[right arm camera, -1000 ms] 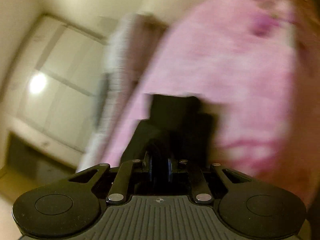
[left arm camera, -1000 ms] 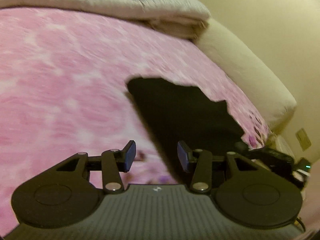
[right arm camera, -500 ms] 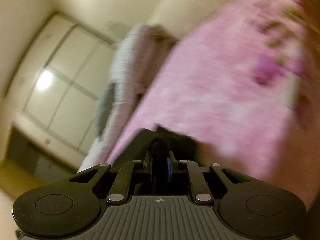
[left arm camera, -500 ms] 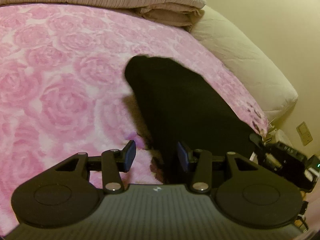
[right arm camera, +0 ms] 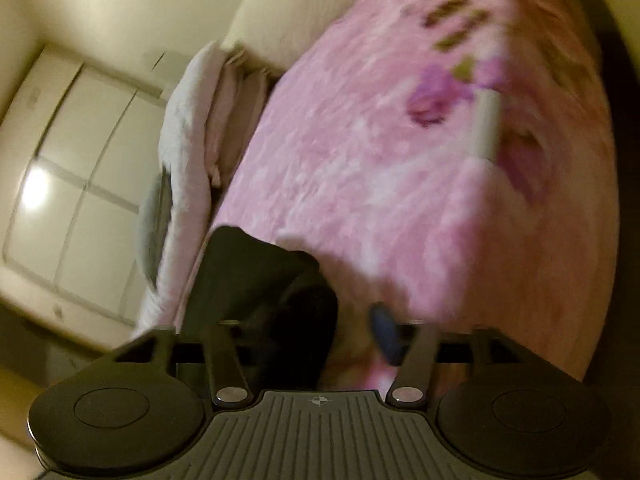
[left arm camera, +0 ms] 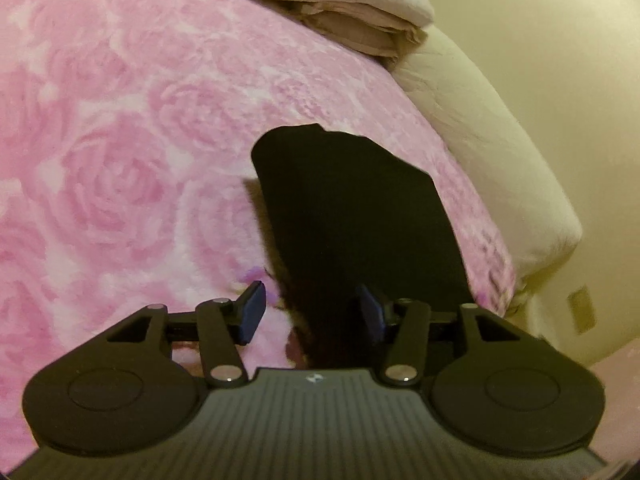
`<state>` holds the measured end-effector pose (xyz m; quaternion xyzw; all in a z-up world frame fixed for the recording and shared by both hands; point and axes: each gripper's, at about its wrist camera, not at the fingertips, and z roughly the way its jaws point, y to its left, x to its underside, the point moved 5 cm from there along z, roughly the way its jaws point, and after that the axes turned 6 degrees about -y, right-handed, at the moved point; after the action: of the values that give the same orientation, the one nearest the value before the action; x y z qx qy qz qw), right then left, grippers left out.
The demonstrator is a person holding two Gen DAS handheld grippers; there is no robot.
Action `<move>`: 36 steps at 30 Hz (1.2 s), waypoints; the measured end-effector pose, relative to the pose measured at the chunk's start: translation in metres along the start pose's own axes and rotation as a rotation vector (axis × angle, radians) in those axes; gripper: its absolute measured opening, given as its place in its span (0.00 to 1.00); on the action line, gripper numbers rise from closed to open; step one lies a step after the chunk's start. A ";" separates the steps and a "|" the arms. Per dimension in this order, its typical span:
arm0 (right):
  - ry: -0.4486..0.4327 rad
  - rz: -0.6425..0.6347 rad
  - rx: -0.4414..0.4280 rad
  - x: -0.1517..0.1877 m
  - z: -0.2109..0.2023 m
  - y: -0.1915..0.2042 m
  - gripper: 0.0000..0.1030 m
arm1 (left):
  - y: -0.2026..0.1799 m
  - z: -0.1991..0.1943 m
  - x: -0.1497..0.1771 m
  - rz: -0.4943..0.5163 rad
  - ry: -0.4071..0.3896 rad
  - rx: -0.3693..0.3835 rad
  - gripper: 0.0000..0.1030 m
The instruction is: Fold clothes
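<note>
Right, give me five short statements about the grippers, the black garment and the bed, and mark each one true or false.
1. The left gripper is open. True.
2. The black garment lies on a plain white sheet. False: it lies on a pink rose-patterned blanket.
3. The right gripper is shut on the garment. False: its jaws are apart.
4. Folded beige bedding sits at the far end of the blanket. True.
5. The left gripper's fingers clamp the garment. False: they stand apart above its near edge.
</note>
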<state>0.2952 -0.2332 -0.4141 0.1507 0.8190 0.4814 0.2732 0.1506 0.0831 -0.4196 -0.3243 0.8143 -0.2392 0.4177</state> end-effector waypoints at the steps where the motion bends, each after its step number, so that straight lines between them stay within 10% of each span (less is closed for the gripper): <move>1: 0.007 0.033 0.006 0.001 -0.001 -0.003 0.71 | 0.002 0.004 -0.003 -0.031 -0.001 0.017 0.47; 9: 0.049 0.047 0.018 0.034 0.014 0.013 0.77 | 0.019 0.045 -0.022 -0.169 -0.014 0.069 0.47; 10: 0.047 0.015 0.023 0.033 0.017 0.018 0.73 | 0.018 0.048 -0.023 -0.160 -0.017 0.074 0.41; 11: 0.046 -0.036 0.031 0.032 0.021 0.024 0.37 | 0.017 0.051 -0.024 -0.148 -0.018 0.078 0.34; 12: 0.057 -0.086 0.041 0.032 0.026 0.029 0.23 | 0.016 0.053 -0.025 -0.135 -0.019 0.081 0.29; 20: 0.145 -0.229 0.013 -0.019 0.046 0.033 0.12 | -0.014 0.032 0.012 -0.090 -0.045 0.106 0.20; 25: 0.179 -0.298 -0.003 -0.057 0.051 0.031 0.15 | -0.033 0.025 0.043 -0.098 -0.065 0.116 0.26; 27: 0.214 -0.278 0.003 -0.058 0.048 0.026 0.39 | -0.022 0.026 0.042 -0.134 -0.048 0.091 0.29; 36: 0.131 -0.070 -0.048 0.016 -0.030 0.003 0.62 | 0.034 0.022 0.005 -0.303 -0.110 0.054 0.45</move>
<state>0.2645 -0.2450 -0.4045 0.0836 0.8282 0.4999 0.2391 0.1550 0.1000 -0.4568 -0.4448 0.7252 -0.3030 0.4294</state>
